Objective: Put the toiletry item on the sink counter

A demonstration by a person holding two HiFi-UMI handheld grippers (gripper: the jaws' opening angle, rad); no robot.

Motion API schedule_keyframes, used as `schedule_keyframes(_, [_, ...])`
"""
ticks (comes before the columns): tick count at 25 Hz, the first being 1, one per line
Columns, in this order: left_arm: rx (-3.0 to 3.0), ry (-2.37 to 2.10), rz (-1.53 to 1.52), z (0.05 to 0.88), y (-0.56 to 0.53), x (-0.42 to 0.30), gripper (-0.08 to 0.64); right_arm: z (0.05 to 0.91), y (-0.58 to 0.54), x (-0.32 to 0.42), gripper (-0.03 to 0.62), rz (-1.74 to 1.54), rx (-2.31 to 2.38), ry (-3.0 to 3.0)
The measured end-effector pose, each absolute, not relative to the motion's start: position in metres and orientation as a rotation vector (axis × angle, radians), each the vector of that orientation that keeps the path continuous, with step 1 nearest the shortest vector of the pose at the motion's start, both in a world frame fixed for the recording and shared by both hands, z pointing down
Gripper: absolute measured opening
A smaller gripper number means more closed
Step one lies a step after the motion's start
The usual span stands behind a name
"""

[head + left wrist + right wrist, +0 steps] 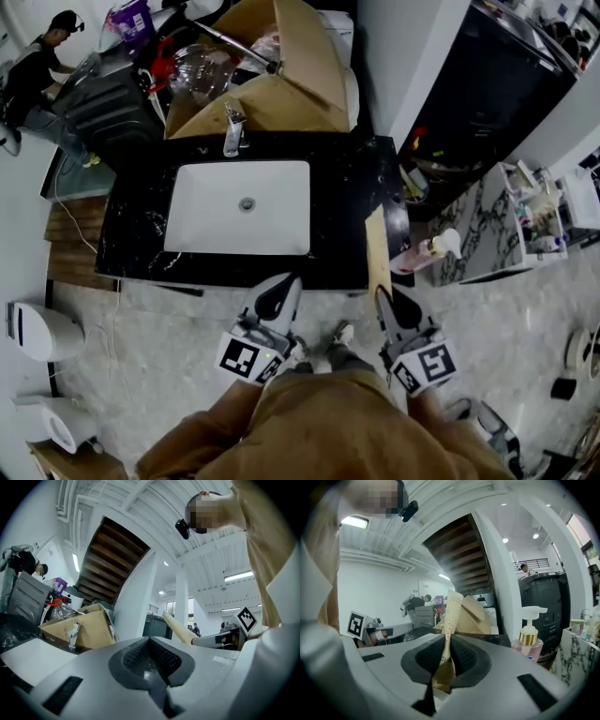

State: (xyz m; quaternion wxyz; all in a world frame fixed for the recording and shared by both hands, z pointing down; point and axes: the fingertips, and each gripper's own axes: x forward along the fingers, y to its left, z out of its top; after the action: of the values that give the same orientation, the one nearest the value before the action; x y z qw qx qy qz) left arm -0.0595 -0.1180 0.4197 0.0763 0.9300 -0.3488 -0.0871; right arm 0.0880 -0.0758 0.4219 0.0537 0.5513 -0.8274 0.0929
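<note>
Toiletry item [449, 620]: long flat tan paper sleeve (printed lettering too small to read), pinched at its near end by the right gripper [446, 663], far end reaching over the front right corner of the black sink counter [347, 187]. Left gripper [151, 660]: jaws pressed together, nothing between them, before the counter's front edge. Pink pump bottle [528, 641]: just off the counter's right edge.

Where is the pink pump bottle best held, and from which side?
Probably the pump bottle is best held on its pink body, just under the gold collar, coming level from the side. It stands upright, and the wider white pump head above would stop it slipping down.
</note>
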Motion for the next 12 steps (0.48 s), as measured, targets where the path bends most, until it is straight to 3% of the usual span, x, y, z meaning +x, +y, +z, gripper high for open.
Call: schedule_keyframes(12, [2.808,-1.187,-0.279,0.384,-0.171,-0.030,0.003,0.414,-0.135,0.116,0.035,0.266,1.571,-2.644])
